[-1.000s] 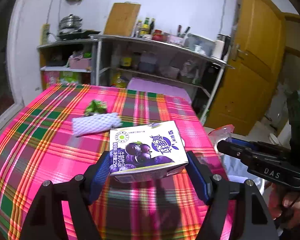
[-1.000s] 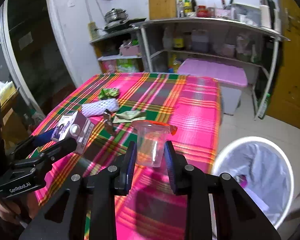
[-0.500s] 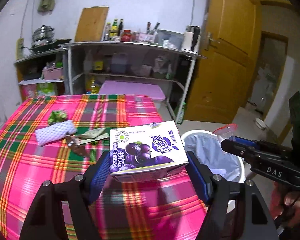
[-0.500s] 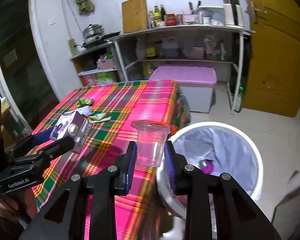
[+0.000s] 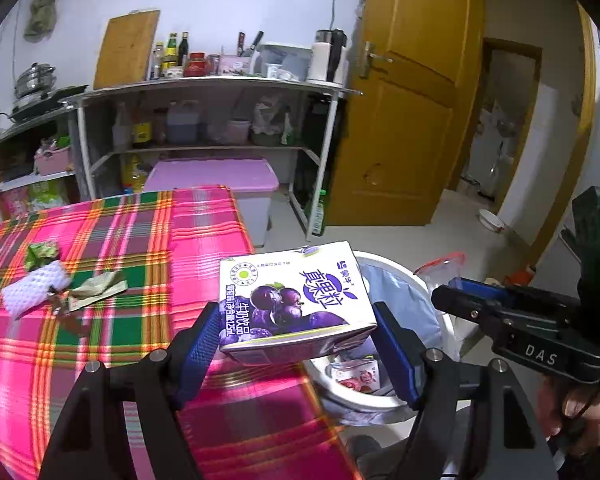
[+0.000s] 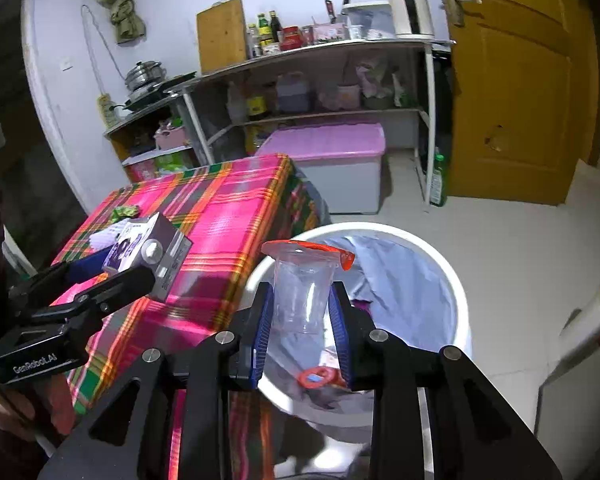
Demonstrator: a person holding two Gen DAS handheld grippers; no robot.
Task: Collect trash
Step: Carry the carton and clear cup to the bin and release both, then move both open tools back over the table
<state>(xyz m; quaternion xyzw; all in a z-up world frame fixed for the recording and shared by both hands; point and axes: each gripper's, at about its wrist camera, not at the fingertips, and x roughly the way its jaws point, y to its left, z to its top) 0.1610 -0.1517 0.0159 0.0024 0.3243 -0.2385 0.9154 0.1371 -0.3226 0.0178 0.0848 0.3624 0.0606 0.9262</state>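
While the left gripper [image 5: 296, 340] clamps its blue pads on the two sides of a purple and white blueberry drink carton [image 5: 292, 300], that carton hangs over the right edge of the pink, green and orange plaid tablecloth [image 5: 140, 248], partly above the rim of the round white trash bin with a pale blue liner [image 5: 412, 292]. From the right wrist camera, the right gripper [image 6: 303, 320] is narrowed onto a clear plastic cup with a torn red foil rim [image 6: 304, 280], held upright above the bin's [image 6: 456, 292] open mouth. Inside the bin lie a red ring-shaped scrap [image 6: 320, 378] and a small printed packet [image 5: 356, 376].

On the cloth, well back from the bin, lie a white foam net sleeve [image 5: 34, 290], a crumpled green wrapper [image 5: 42, 250] just behind it, and a flattened beige wrapper [image 5: 98, 290] beside the sleeve, with a dark scrap between them.

Behind the table stands a grey storage box with a pink lid [image 5: 216, 178] under a metal shelf rack [image 5: 204, 88] crowded with bottles, jars and a wooden cutting board [image 5: 126, 54]. A yellow-brown wooden door [image 5: 404, 112] stands to the right. Nothing lies between either held item and the bin's opening.
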